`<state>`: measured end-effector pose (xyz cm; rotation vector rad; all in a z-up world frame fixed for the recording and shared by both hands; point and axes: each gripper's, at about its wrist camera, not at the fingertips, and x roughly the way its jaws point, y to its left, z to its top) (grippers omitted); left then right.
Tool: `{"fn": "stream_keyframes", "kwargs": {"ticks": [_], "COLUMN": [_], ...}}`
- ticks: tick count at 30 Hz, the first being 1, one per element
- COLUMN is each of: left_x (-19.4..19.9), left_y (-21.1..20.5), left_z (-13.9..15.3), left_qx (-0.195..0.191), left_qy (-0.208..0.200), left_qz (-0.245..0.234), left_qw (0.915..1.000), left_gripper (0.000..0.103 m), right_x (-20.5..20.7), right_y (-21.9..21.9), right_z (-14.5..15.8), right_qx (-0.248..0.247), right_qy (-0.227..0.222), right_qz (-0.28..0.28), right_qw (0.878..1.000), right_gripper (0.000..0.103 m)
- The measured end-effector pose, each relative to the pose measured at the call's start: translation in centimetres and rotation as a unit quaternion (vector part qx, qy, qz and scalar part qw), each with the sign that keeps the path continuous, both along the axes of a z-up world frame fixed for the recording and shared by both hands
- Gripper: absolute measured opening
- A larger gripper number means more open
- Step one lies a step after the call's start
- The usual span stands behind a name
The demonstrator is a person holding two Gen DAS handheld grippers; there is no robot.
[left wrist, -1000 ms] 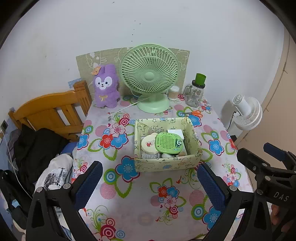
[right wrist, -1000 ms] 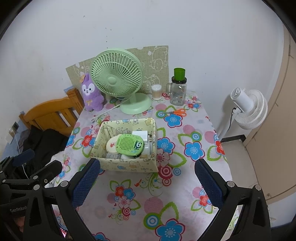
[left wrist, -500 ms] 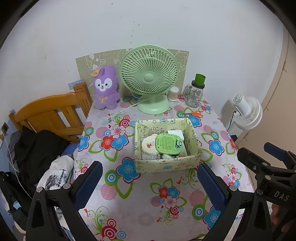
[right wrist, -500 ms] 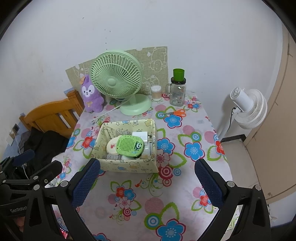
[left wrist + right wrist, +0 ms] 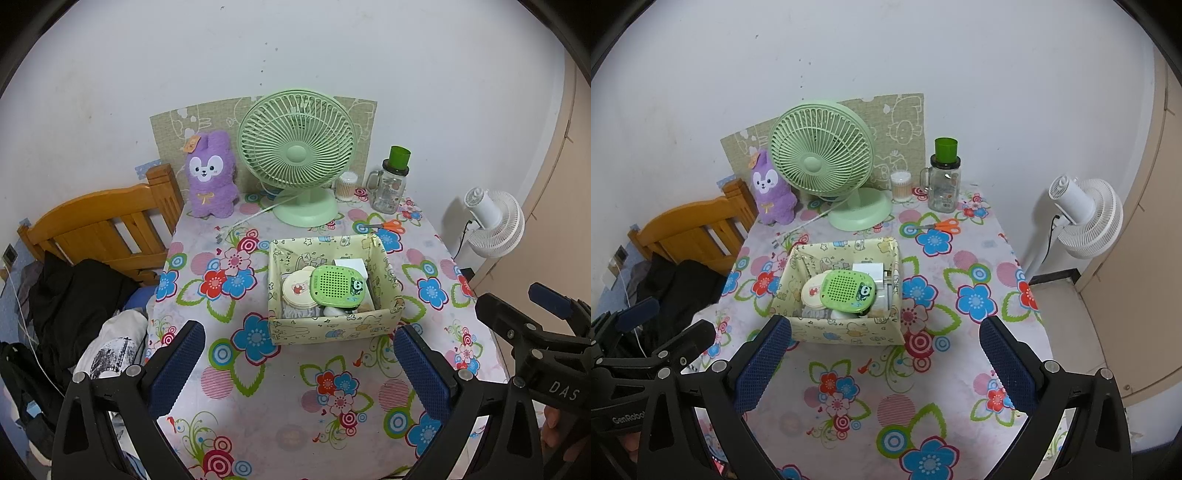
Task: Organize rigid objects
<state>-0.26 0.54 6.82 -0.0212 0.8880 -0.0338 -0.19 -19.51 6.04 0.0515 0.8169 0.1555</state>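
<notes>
A pale yellow patterned box [image 5: 334, 328] [image 5: 846, 332] sits mid-table on the flowered cloth. In it lie a green perforated speaker [image 5: 336, 286] [image 5: 847, 288], a round cream compact [image 5: 297, 291] and a white block [image 5: 351, 264]. Orange-handled scissors [image 5: 388, 225] [image 5: 942, 226] lie behind the box. My left gripper [image 5: 295, 369] is open and empty, held above the near table edge. My right gripper [image 5: 884, 362] is open and empty, also near the front edge. Each gripper shows at the side of the other's view.
At the back stand a green desk fan [image 5: 297, 155], a purple plush rabbit [image 5: 211, 175], a cotton-swab jar [image 5: 346, 186] and a glass jar with a green lid [image 5: 392, 182]. A wooden bed frame [image 5: 99, 225] with clothes is left; a white floor fan [image 5: 495, 225] is right.
Both grippers have drawn back slightly from the table, so the box and fan look a little farther away. Both stay open and empty.
</notes>
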Motion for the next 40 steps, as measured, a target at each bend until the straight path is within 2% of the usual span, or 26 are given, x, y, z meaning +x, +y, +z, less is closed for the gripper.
{"fn": "stream_keyframes", "kwargs": {"ticks": [27,40], "left_x": [0.2,1.2], "left_y": [0.1,0.4], "left_z": [-0.2,-1.2], "left_qx": [-0.001,-0.005], "left_qy": [0.001,0.010], "left_qz": [-0.004,-0.005], "left_qw": [1.0000,0.9999], "left_gripper": [0.103,0.103], "right_x": [-0.1,0.9], "right_y": [0.0,0.0], "right_z": [0.1,-0.3], "right_qx": [-0.008,-0.014], "right_qy": [-0.004,0.003], "right_qz": [-0.004,-0.003], "right_qw": [1.000,1.000], "right_gripper": [0.103,0.103]}}
